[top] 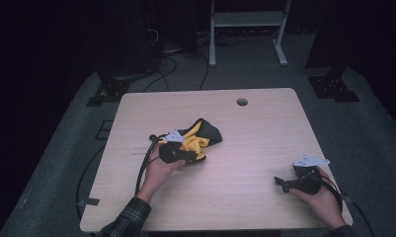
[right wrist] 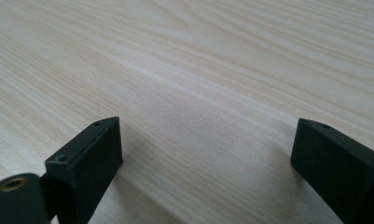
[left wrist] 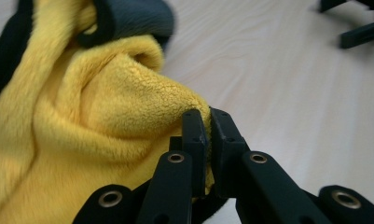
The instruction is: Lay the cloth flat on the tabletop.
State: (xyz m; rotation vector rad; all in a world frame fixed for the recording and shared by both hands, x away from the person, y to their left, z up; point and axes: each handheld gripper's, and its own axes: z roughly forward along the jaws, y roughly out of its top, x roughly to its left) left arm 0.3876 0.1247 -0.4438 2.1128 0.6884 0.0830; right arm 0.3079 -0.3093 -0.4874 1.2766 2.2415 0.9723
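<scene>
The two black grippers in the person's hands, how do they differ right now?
The left gripper has its jaws pinched shut on a fold of the yellow fleece cloth; the right gripper has its jaws spread wide with nothing between them. The left gripper sits near the middle of the wooden table against the cloth; the right gripper sits apart near the table's right edge, over bare wood. Both are black, two-jawed and hand-held.

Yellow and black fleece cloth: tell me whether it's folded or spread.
Neither: the yellow and black fleece cloth lies crumpled in a heap, one yellow fold pinched by the left tool.
</scene>
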